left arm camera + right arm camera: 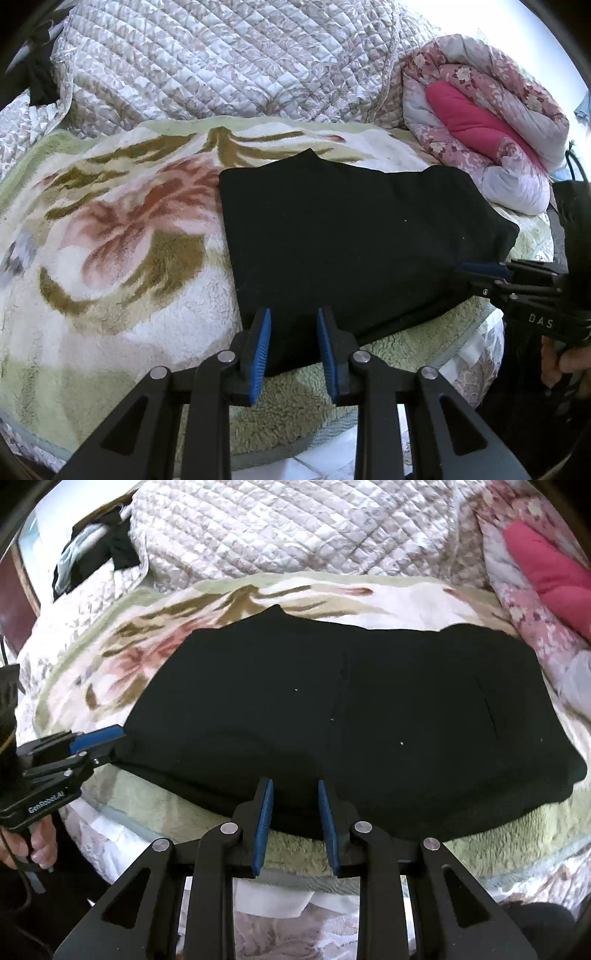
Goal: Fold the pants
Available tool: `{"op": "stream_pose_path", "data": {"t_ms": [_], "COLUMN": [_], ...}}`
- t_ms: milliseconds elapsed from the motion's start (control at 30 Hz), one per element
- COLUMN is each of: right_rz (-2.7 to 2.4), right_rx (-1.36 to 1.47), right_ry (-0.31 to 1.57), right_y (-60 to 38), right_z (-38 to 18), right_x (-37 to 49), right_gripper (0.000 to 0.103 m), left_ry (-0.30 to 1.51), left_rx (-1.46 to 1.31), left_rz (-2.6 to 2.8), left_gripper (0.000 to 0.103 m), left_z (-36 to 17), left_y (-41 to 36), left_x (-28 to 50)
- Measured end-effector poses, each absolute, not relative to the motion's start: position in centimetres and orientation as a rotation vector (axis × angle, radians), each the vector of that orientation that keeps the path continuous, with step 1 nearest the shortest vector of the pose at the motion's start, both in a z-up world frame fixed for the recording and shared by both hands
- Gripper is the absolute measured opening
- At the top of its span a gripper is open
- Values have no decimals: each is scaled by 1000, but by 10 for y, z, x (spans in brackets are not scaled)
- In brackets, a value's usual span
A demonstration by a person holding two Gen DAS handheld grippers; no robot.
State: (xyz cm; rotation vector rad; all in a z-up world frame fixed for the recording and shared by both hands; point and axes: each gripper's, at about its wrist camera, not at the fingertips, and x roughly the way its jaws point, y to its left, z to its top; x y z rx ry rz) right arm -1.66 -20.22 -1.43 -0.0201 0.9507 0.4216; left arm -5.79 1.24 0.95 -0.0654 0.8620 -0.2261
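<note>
Black pants (351, 240) (351, 709) lie folded in a flat, wide rectangle on a floral fleece blanket (129, 240) (155, 797). My left gripper (294, 314) has its blue pads against the near left corner of the pants, with black cloth filling the narrow gap between them. In the right wrist view the left gripper (118, 738) sits at that same corner. My right gripper (295, 783) grips the near edge further right in the same way, and it shows at the pants' right side (465, 271) in the left wrist view.
A quilted pale bedspread (221, 55) rises behind the blanket. A rolled pink floral duvet (480, 122) lies at the right. Dark clothes (110, 550) are heaped at the back left. The bed's edge and a tiled floor (314, 465) are below the grippers. A person's hand (37, 845) holds each handle.
</note>
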Motion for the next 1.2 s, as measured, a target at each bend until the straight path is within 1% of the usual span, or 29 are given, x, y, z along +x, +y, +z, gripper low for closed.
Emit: {"op": "stream_pose_path", "data": {"t_ms": [167, 333, 400, 600, 767, 800, 833, 900, 1100, 1200], "right_rz": [466, 483, 485, 448, 329, 297, 267, 224, 66, 36], "right_rx": [-21, -45, -26, -6, 149, 161, 201, 343, 613, 726], "right_ry": [888, 944, 940, 938, 958, 948, 941, 940, 914, 923], "right_y": [-195, -186, -191, -201, -245, -253, -264, -292, -346, -360], "right_z": [-3, -19, -17, -16, -16, -13, -10, -7, -1, -4], "right_x": [-21, -17, -17, -16, 0, 2, 3, 6, -7, -9], "right_gripper": [25, 25, 25, 25, 28, 31, 38, 47, 57, 57], "left_ry": [851, 863, 867, 862, 875, 879, 880, 883, 879, 885], "left_rx": [-62, -37, -8, -11, -42, -45, -44, -46, -48, -42], "left_rz": [-242, -295, -292, -298, -249, -235, -221, -205, -208, -216], "left_gripper": [28, 28, 28, 29, 29, 29, 29, 29, 29, 29], "left_z": [20, 17, 10, 12, 14, 14, 14, 15, 19, 17], "left_y": [4, -15, -20, -18, -1, 3, 7, 13, 13, 9], "left_x": [-56, -51, -52, -53, -44, -42, -40, -38, -39, -37]}}
